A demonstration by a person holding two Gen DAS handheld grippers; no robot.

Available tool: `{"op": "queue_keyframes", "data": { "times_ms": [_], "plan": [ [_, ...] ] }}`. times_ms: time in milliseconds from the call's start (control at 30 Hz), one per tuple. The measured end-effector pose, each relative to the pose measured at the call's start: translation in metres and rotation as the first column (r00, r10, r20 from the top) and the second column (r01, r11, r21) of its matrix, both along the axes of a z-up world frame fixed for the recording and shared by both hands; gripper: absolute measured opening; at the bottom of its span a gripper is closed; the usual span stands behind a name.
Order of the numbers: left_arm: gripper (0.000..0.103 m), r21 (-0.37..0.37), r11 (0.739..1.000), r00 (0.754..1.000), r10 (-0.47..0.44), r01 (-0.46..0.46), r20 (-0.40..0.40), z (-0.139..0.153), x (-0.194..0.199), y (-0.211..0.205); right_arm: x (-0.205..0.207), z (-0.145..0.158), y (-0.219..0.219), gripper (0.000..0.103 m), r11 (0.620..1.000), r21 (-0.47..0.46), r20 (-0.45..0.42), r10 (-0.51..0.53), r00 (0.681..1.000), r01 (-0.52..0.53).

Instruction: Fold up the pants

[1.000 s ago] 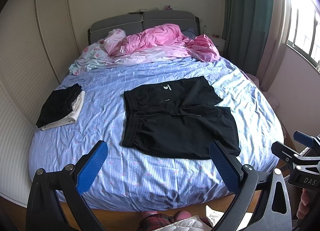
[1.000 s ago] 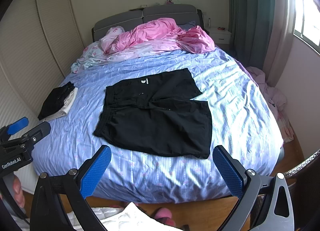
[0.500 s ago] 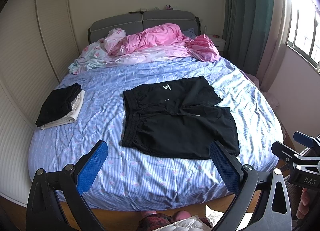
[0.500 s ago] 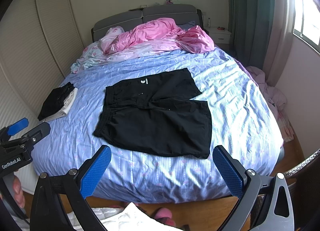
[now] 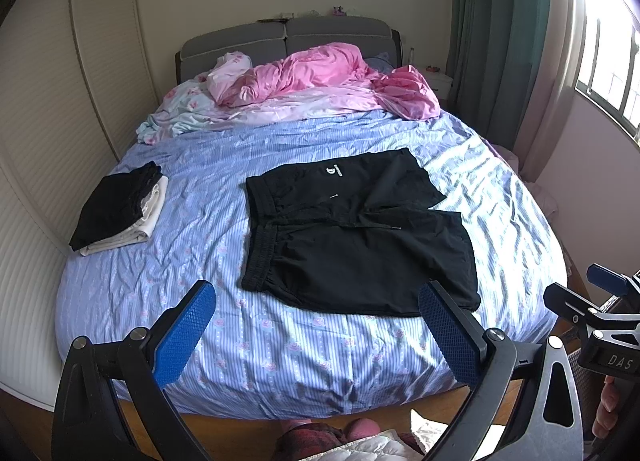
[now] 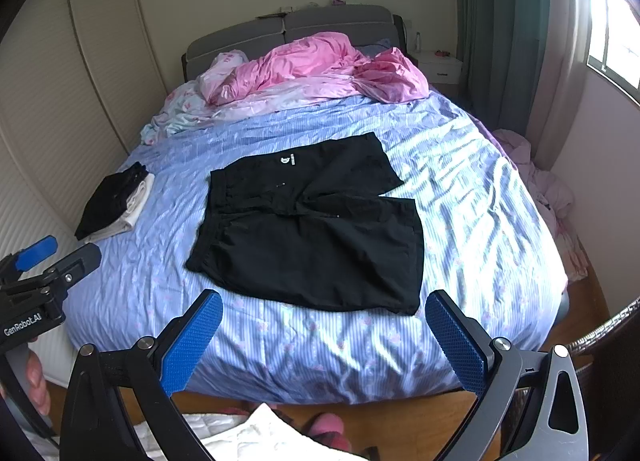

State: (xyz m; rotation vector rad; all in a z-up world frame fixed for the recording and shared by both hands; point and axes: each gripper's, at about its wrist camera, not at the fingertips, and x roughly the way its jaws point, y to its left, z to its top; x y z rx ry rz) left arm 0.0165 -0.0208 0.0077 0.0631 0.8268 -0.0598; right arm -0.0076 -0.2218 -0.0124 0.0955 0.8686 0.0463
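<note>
Black shorts [image 5: 360, 237] lie spread flat on the blue striped bed sheet, waistband to the left, legs to the right; they also show in the right wrist view [image 6: 312, 233]. My left gripper [image 5: 316, 335] is open and empty, held off the near edge of the bed, short of the shorts. My right gripper [image 6: 324, 341] is open and empty too, also off the bed's near edge. Each gripper shows at the edge of the other's view: the right one [image 5: 592, 313], the left one [image 6: 44, 273].
A stack of folded black and white clothes [image 5: 120, 209] lies at the bed's left side. A crumpled pink duvet [image 5: 320, 77] lies by the grey headboard. A wardrobe stands left; curtains and a window right. Wooden floor lies below.
</note>
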Motion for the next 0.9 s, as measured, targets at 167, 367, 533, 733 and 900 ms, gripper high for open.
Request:
{"op": "queue_keyframes", "data": {
  "times_ms": [167, 367, 533, 733, 900],
  "plan": [
    [0.103, -0.001, 1.0, 1.0, -0.002, 0.002, -0.013, -0.009, 0.004, 0.005, 0.003, -0.013, -0.013, 0.103, 1.0, 0.006, -0.013, -0.007, 1.0, 0.007],
    [0.103, -0.004, 1.0, 0.998, 0.025, -0.026, -0.05, -0.023, 0.015, 0.019, 0.015, -0.026, -0.008, 0.103, 1.0, 0.024, -0.07, -0.01, 0.997, 0.012],
    [0.103, 0.013, 0.998, 0.998, 0.06, -0.059, -0.034, -0.045, 0.031, 0.038, 0.029, -0.047, -0.002, 0.103, 0.996, 0.054, -0.1, -0.06, 0.993, 0.065],
    [0.103, -0.055, 0.995, 0.986, 0.071, -0.08, -0.152, -0.094, 0.08, 0.067, 0.055, -0.094, -0.006, 0.103, 0.975, 0.079, -0.189, -0.188, 0.964, 0.206],
    [0.103, -0.093, 0.991, 0.964, 0.065, -0.092, -0.26, -0.146, 0.125, 0.082, 0.076, -0.136, -0.013, 0.103, 0.944, 0.083, -0.24, -0.292, 0.926, 0.32]
  ]
}}
